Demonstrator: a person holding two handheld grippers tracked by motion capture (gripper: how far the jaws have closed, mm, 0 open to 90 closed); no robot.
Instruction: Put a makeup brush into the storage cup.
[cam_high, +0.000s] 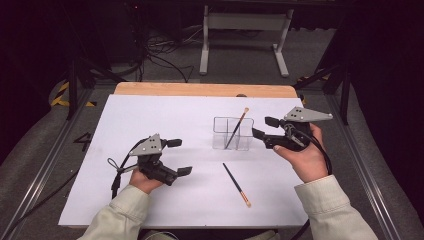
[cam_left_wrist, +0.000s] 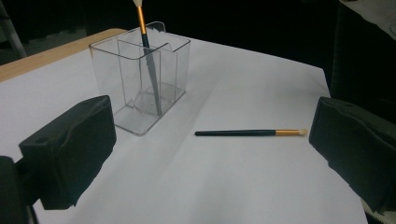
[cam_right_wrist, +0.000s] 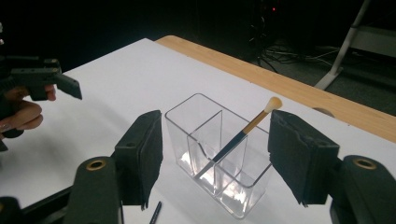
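A clear plastic organizer (cam_high: 231, 134) (cam_left_wrist: 140, 79) (cam_right_wrist: 219, 154) with compartments stands mid-table. One brush (cam_high: 237, 128) (cam_left_wrist: 147, 46) (cam_right_wrist: 240, 136) leans inside it, bristle end up. A second brush (cam_high: 236, 184) (cam_left_wrist: 250, 133) lies flat on the white mat in front of the organizer. My left gripper (cam_high: 179, 156) (cam_left_wrist: 210, 154) is open, low over the mat, left of the lying brush, holding nothing. My right gripper (cam_high: 265, 128) (cam_right_wrist: 215, 154) is open just right of the organizer, its jaws apart on either side of it in its own view, nothing held.
A white mat (cam_high: 150, 120) covers the table, with a wooden edge (cam_high: 200, 89) at the back. Metal rails (cam_high: 50, 160) run along both sides. Cables (cam_high: 160, 55) and a white stand (cam_high: 245, 30) sit on the floor beyond.
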